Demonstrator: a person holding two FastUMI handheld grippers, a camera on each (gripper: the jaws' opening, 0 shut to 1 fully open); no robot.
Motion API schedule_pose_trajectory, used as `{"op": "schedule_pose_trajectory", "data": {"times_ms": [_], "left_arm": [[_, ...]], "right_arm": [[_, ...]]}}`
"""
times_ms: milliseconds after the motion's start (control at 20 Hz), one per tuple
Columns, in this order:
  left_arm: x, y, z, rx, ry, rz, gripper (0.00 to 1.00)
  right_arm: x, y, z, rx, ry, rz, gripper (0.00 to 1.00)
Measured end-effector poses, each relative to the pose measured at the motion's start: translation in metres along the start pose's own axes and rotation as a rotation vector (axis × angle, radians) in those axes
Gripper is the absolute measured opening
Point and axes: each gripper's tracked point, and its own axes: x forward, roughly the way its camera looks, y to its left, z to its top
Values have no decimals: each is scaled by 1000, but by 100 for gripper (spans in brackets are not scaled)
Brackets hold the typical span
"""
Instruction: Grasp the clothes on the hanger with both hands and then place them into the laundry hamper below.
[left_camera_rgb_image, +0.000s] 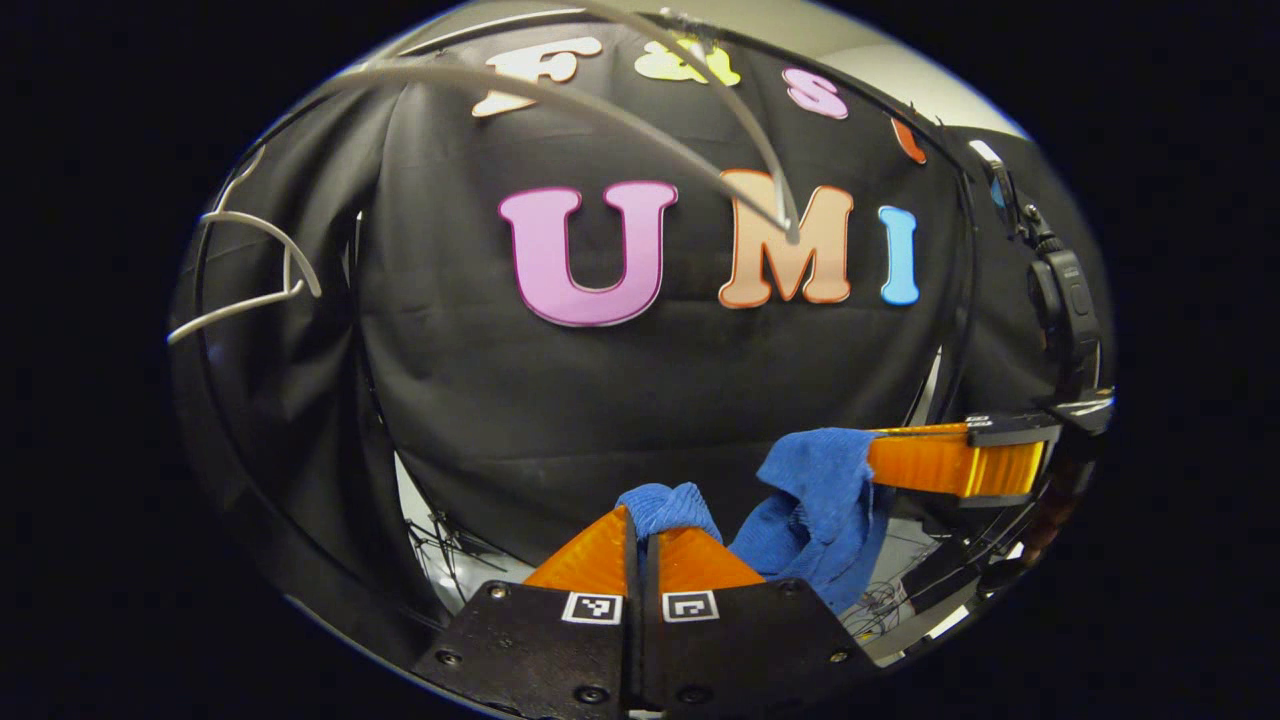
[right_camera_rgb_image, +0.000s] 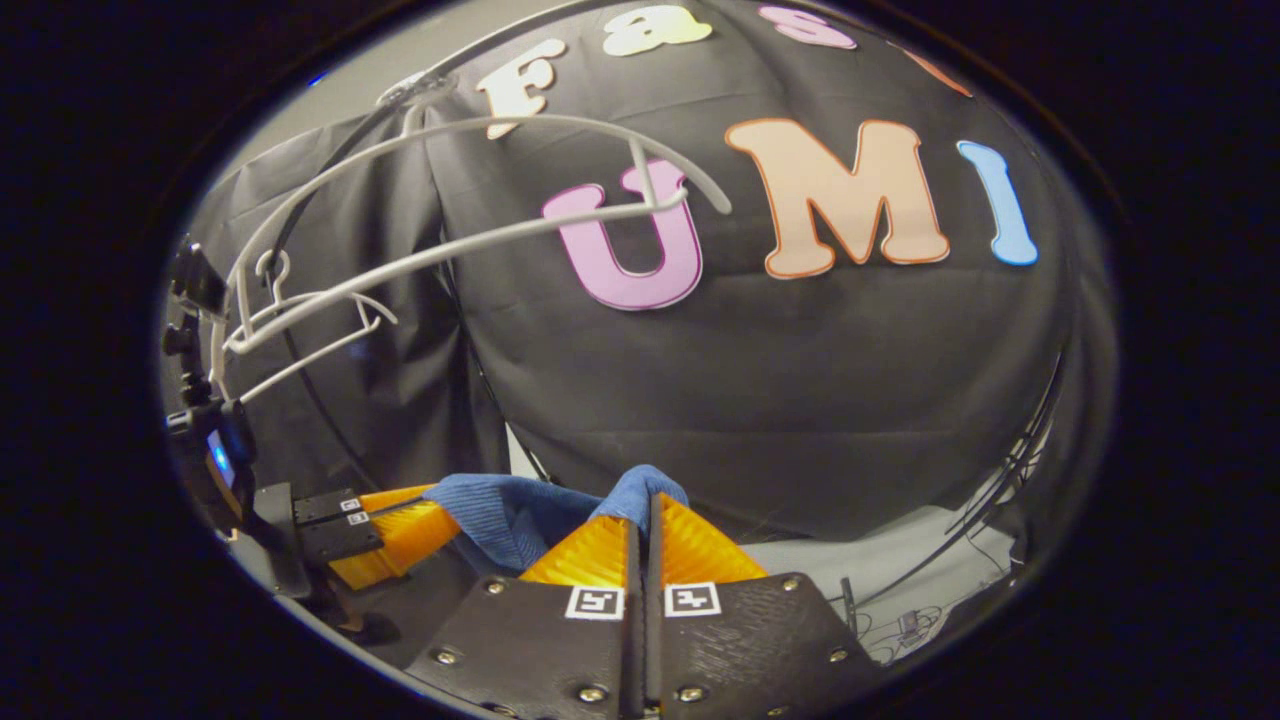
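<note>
Two hand-held grippers (left_camera_rgb_image: 640, 530) (right_camera_rgb_image: 643, 520) clamped on blue garment (left_camera_rgb_image: 820, 500).

Black cloth wall (left_camera_rgb_image: 640, 400) hangs creased under a pale ceiling (left_camera_rgb_image: 900, 70)

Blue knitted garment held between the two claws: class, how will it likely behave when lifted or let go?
The blue knitted garment is probably floppy: it sags and bunches between the left claw and right claw. Likely light. Its ribbed knit should resist slipping.

blue cloth (left_camera_rgb_image: 815, 500) partly hidden, perhaps bunched
</note>
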Motion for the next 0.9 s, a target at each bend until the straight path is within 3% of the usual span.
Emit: {"op": "schedule_pose_trajectory", "data": {"times_ms": [200,500,900], "left_arm": [[17,-1,-30,15,56,14,1],[36,-14,-91,91,175,-26,1],[45,-25,-156,-47,381,-52,1]], "right_arm": [[22,-10,-47,29,98,-12,1],[33,-30,-120,62,249,-80,1],[36,-41,-169,92,392,-125,1]]}}
